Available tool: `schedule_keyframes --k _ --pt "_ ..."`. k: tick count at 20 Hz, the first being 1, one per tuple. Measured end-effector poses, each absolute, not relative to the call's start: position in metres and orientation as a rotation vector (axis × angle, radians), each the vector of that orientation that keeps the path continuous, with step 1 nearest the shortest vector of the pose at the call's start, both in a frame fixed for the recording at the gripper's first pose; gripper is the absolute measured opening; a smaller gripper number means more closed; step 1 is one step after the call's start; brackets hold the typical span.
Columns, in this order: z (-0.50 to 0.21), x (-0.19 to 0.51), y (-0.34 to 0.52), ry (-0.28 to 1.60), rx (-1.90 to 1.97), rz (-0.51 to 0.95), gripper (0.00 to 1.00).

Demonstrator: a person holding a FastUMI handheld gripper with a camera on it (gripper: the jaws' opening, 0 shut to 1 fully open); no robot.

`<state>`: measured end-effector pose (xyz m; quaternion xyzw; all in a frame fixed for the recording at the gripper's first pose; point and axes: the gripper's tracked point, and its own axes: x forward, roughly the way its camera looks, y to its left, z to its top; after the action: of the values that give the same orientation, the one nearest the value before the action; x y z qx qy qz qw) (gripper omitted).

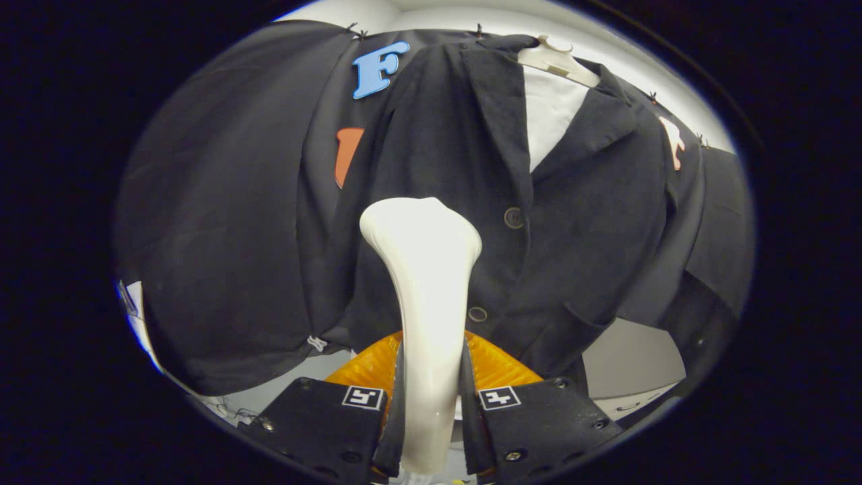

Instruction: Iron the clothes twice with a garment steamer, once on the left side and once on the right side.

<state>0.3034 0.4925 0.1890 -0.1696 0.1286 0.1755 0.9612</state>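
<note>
My gripper (431, 377) is shut on the handle of a white garment steamer (424, 269), both fingers pressing its sides. The steamer rises upright between the fingers and its wide head points at a dark jacket (579, 222) hanging on a white mannequin (549, 101). The head sits over the jacket's left front panel, just left of the button row (513, 217). Whether the head touches the cloth I cannot tell.
Black cloth (215, 222) hangs as the booth wall behind and to the left of the jacket. A pale surface (626, 364) shows below the jacket's hem on the right. The jacket's right sleeve (700, 269) hangs at the far right.
</note>
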Motion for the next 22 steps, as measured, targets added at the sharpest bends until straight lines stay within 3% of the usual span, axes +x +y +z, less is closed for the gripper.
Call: schedule_keyframes --k 22 --pt "0.032 0.286 0.472 0.484 -0.428 0.394 0.38"
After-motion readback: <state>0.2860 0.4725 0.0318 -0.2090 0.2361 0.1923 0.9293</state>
